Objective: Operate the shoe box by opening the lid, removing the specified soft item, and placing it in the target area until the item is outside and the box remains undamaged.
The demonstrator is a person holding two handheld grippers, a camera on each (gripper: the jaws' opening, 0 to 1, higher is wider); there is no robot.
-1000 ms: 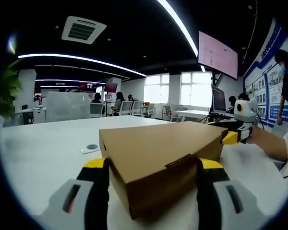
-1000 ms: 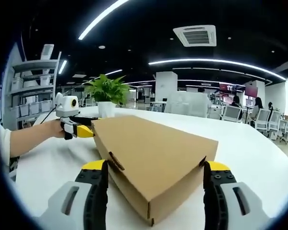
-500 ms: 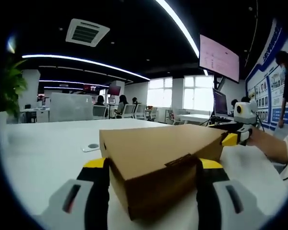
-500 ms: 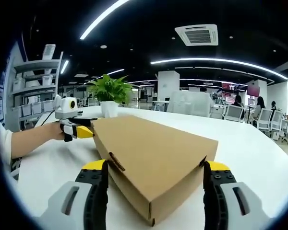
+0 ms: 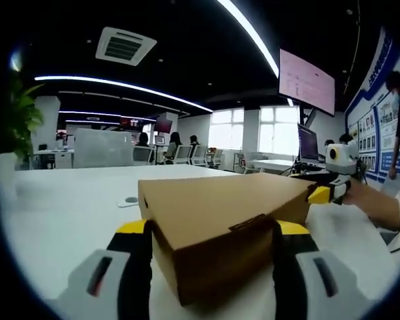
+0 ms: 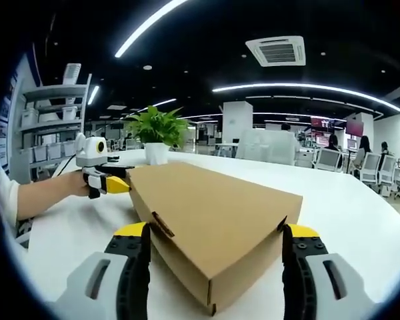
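A closed cardboard shoe box sits on a white table, caught between the 2 jaws of the left gripper in the left gripper view. Each yellow-tipped jaw stands against a side of the box, one at its near left wall and one at its near right wall, so the gripper is clamped on the box end, with a box corner pointing back toward the camera between the jaws. The lid is down, its front tab lying just inside the right-hand jaw.

In the right gripper view the same shoe box lies between the 2 jaws of the right gripper, which press its sides at the opposite end (a corner again pointing back between them). A small lid tab shows beside the left-hand jaw.

Each gripper appears in the other's view: the right gripper beyond the far right corner of the box, held by a hand, and the left gripper past the far left corner, also in a hand.

A potted plant stands on the table beyond the box. Shelving and office chairs fill the room behind.
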